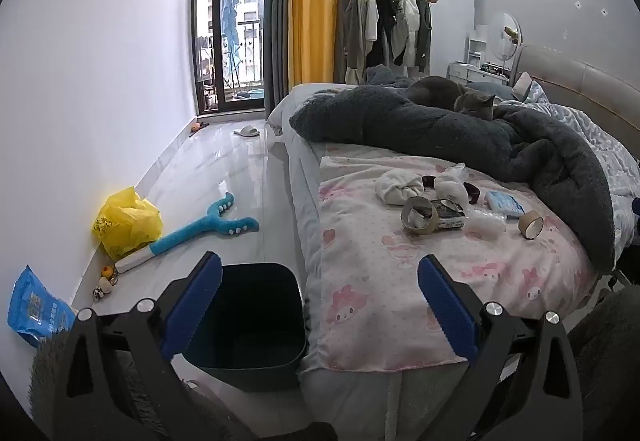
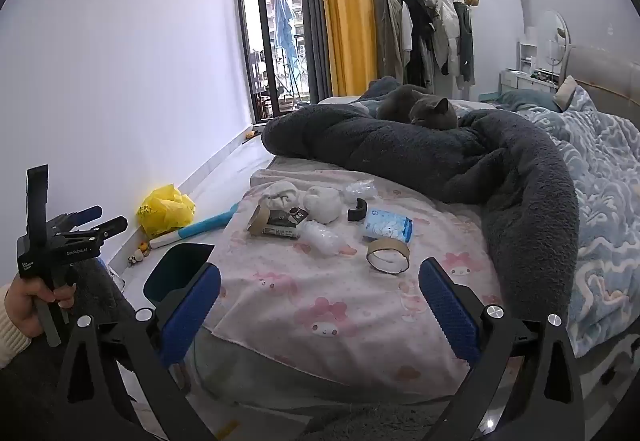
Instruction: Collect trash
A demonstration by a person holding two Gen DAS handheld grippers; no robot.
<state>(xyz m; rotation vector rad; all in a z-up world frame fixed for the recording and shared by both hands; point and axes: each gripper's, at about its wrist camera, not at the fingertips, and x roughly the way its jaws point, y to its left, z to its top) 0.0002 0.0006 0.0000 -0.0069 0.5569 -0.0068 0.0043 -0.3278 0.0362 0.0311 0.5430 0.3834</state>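
Observation:
Trash lies on a pink printed sheet [image 2: 320, 305] at the foot of the bed: an empty tape roll [image 2: 388, 256], a second cardboard roll [image 2: 258, 221], a dark packet [image 2: 285, 223], crumpled white tissues [image 2: 322, 203], clear plastic wrap [image 2: 320, 239], a blue tissue pack [image 2: 387, 225] and a black ring [image 2: 357, 209]. They also show in the left wrist view, with the tape roll [image 1: 531, 223] at the right. A dark bin [image 1: 248, 321] stands on the floor beside the bed. My left gripper [image 1: 320, 305] is open and empty above the bin and bed edge. My right gripper [image 2: 320, 307] is open and empty over the sheet.
A grey cat [image 2: 420, 109] lies on a dark fluffy blanket [image 2: 500, 169] behind the trash. On the floor by the wall are a yellow plastic bag [image 1: 126, 223], a blue toy [image 1: 200, 227], a blue packet [image 1: 34, 309] and small toys [image 1: 105, 279].

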